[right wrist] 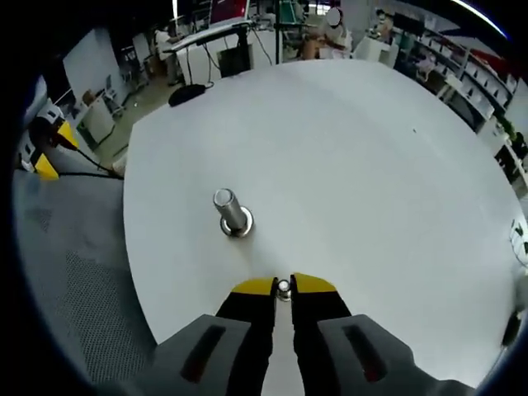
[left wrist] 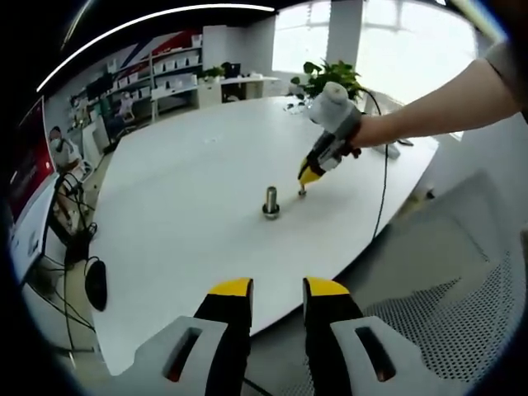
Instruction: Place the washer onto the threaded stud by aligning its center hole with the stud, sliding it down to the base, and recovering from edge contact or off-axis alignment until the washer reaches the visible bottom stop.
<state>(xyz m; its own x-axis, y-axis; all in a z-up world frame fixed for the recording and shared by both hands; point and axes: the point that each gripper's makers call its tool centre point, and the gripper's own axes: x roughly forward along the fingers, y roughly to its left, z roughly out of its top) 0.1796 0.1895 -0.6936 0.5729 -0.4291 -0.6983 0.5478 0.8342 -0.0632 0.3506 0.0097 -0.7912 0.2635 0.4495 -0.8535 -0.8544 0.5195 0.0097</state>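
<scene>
In the right gripper view, the right hand-held gripper (right wrist: pixel 283 286) is clenched on the washer (right wrist: pixel 284 288), a small silvery ring pinched between its yellow-tipped jaws, low over the white counter (right wrist: pixel 371 165). The stud (right wrist: pixel 230 209) stands upright on its wider base, just beyond the jaws and a little to the left; washer and stud are near each other but apart. Whether the washer touches the counter cannot be told.

In the left gripper view, the left hand-held gripper (left wrist: pixel 276 289) hangs at the near edge of the counter (left wrist: pixel 190 190), jaws released with a bare gap between them, grasping nothing. The stud (left wrist: pixel 271 202) stands mid-counter, well beyond these jaws. To its right, the right hand-held gripper (left wrist: pixel 304 186), held by a person's hand (left wrist: pixel 363 130), points down at the counter with the washer (left wrist: pixel 302 193) at its tips, just beside the stud. A cable (left wrist: pixel 383 190) runs across the right part of the counter and over its edge. A mesh chair (left wrist: pixel 462 305) sits at the near right, and a plant (left wrist: pixel 330 76) stands at the far side.
</scene>
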